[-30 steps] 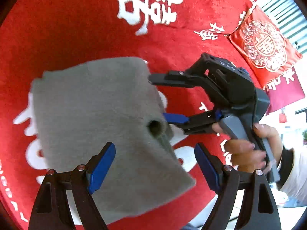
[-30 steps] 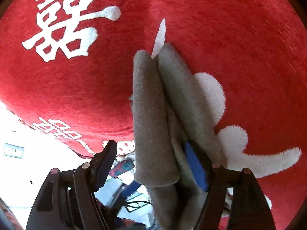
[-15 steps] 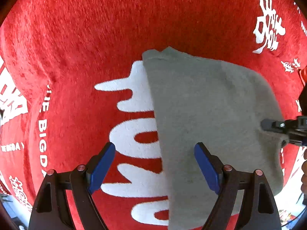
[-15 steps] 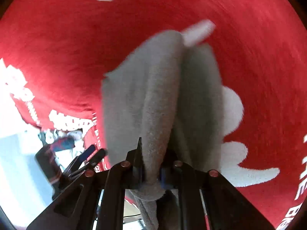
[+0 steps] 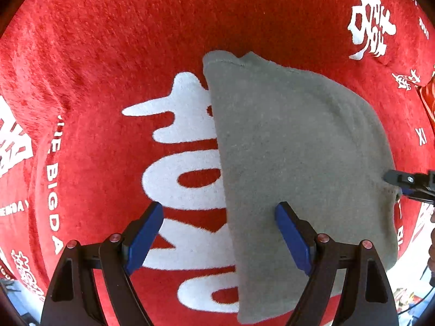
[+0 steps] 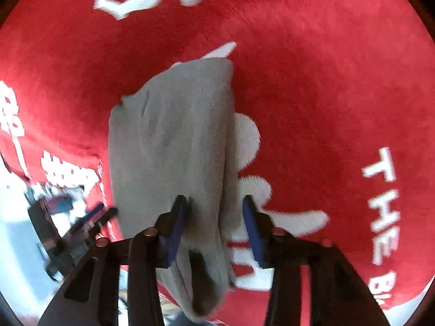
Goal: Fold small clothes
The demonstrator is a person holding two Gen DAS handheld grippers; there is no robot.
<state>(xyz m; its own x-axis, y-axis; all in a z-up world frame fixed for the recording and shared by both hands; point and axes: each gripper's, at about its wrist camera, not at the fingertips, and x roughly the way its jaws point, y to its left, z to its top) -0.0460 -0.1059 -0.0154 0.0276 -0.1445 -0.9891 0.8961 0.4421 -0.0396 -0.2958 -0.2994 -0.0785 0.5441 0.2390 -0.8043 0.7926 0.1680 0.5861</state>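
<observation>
**Grey garment lies folded on the red cloth**

While the left gripper (image 5: 218,233) hangs over the table with its jaws spread wide and nothing between its pads, the folded grey garment (image 5: 299,163) lies flat on the red cloth (image 5: 108,68) printed with white characters, its left edge running between the blue pads; the right gripper (image 6: 214,225) has just been opening, its jaws part-way apart with a fold of the garment between them, neither pad clearly pressing it.

Grey garment (image 5: 293,163) matt fleece; red cloth (image 5: 108,68) plush.
</observation>
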